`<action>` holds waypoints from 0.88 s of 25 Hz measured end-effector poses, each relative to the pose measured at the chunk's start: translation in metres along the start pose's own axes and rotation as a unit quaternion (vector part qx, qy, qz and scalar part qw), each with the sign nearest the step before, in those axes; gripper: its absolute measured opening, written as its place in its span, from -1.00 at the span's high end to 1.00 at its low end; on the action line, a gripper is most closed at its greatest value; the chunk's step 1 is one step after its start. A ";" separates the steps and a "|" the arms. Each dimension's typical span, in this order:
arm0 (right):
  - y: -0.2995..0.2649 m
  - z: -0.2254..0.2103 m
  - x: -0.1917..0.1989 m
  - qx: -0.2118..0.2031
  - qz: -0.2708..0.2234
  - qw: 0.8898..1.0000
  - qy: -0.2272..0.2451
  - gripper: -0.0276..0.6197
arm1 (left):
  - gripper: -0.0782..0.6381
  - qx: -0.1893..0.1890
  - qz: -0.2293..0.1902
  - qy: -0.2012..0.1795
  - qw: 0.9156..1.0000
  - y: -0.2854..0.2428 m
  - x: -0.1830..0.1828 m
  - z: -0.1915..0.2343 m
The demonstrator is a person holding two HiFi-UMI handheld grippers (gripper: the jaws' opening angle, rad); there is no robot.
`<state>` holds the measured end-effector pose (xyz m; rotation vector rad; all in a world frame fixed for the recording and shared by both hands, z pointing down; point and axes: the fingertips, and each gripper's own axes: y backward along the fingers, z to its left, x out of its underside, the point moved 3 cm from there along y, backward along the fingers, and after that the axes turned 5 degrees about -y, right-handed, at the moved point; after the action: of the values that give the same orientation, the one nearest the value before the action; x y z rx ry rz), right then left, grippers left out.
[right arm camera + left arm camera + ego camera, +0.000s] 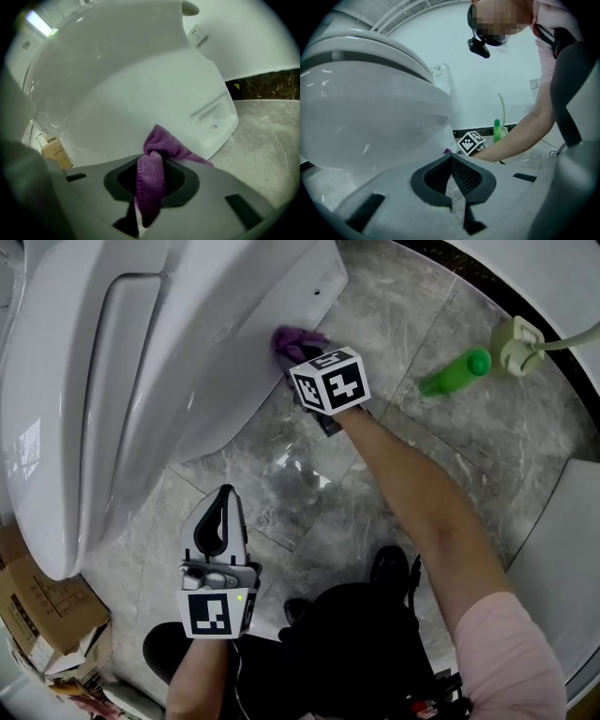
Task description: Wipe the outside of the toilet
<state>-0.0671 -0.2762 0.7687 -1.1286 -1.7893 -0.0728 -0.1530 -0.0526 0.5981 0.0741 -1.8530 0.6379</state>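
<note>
At twelve o'clock in the head view, the right gripper (298,360) clamps a purple cloth (298,337) against the toilet's (122,381) lower outside, likely mid-wipe. The left gripper (217,526) hangs at seven, jaws together and empty. A bottle (457,372) stands at two and a box (42,601) at eight, contents unseen.

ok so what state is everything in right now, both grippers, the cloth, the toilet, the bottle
white ceramic toilet, lid down
purple microfibre cloth, bunched, pressed against the toilet's lower side
right gripper, shut on the cloth
left gripper, shut, empty, clear of the toilet
green plastic bottle, standing upright
</note>
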 end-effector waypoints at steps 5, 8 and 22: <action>-0.001 0.014 0.007 -0.010 0.002 1.000 -0.014 0.68 | 0.76 -0.014 -0.002 -0.002 1.000 -0.009 0.009 0.010; -0.002 0.026 0.010 -0.021 0.006 1.000 -0.016 0.68 | 0.76 -0.015 -0.001 -0.002 1.000 -0.011 0.013 0.012; -0.008 0.093 0.045 -0.081 0.032 0.996 -0.023 0.68 | 0.76 -0.019 -0.011 0.004 1.000 -0.003 0.010 0.014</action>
<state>-0.1416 -0.2050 0.7580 -1.3106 -1.8121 -0.1574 -0.1675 -0.0587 0.6054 0.0667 -1.8528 0.5878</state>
